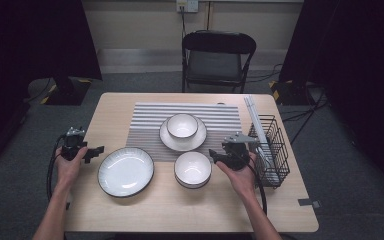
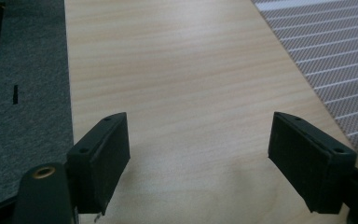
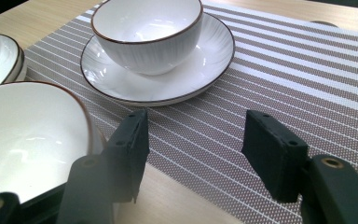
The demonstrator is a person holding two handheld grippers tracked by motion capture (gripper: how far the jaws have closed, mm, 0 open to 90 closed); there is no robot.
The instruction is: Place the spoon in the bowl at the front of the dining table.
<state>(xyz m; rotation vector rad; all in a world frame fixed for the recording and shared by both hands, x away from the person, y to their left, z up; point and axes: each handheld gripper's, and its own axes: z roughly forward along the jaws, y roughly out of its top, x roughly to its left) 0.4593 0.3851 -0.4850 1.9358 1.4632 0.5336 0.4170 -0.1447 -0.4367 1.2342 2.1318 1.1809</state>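
A white bowl (image 1: 182, 125) stands on a small white plate (image 1: 180, 141) on the striped mat (image 1: 145, 125). Nearer me are stacked white bowls (image 1: 193, 169) and a large white plate (image 1: 125, 171) on bare wood. My left gripper (image 1: 96, 151) hovers at the table's left edge, left of the large plate, open with only wood between its jaws (image 2: 198, 126). My right gripper (image 1: 215, 157) is just right of the stacked bowls, open and empty (image 3: 196, 121), above the mat's front edge. Ahead of it are the bowl (image 3: 149, 32) on its plate (image 3: 205, 60) and, at the left, the stacked bowls (image 3: 23, 130).
A black wire rack (image 1: 270, 150) stands at the table's right edge, right beside my right hand. A folding chair (image 1: 216, 57) sits behind the table. Grey carpet (image 2: 23, 107) lies beyond the left edge. The mat's corner (image 2: 326, 51) is to the left gripper's right.
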